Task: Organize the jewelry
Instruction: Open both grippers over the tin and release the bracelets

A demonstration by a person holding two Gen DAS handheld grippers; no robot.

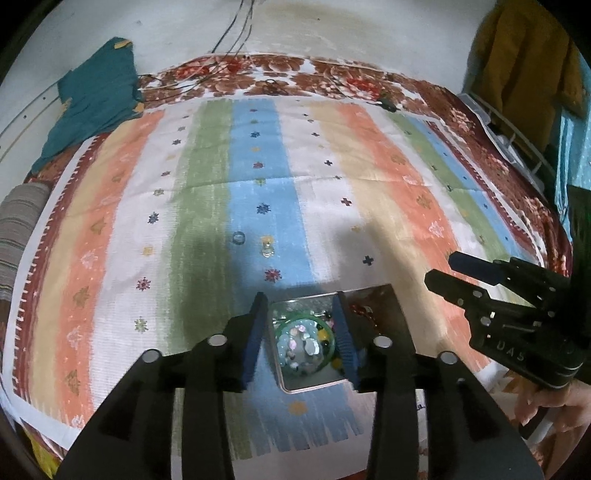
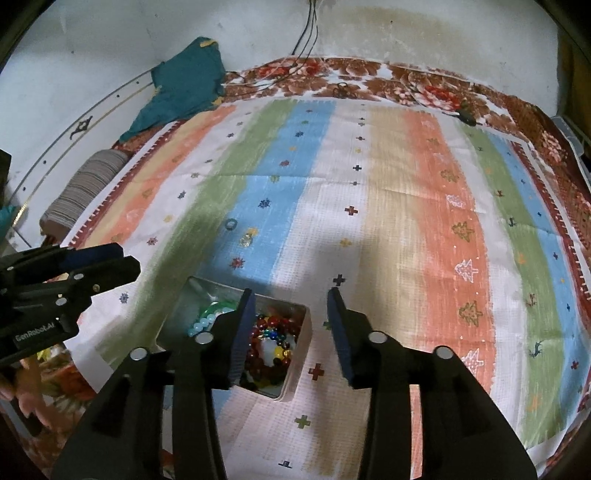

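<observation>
A shiny metal tin point(image 1: 380, 295) point(image 2: 299, 354) lies on the striped cloth and holds jewelry: a green bangle point(image 1: 327, 330), pale beads point(image 1: 299, 347) and a red bead bracelet point(image 2: 273, 354). My left gripper point(image 1: 299, 325) is open and empty, its jaws straddling the tin just above it. My right gripper point(image 2: 290, 325) is open and empty, over the tin's right edge; it also shows in the left wrist view point(image 1: 439, 271). A small dark ring point(image 1: 238, 238) point(image 2: 230, 223) and a clear gem piece point(image 1: 266, 246) point(image 2: 247, 237) lie loose on the blue stripe beyond the tin.
The striped cloth point(image 1: 369, 206) covers a floral bedspread point(image 1: 280, 74). A teal garment point(image 1: 92, 99) and a striped bolster point(image 1: 18, 229) lie at the left. Cables point(image 1: 236, 33) hang down the far wall. Yellow clothing point(image 1: 524, 55) hangs at the right.
</observation>
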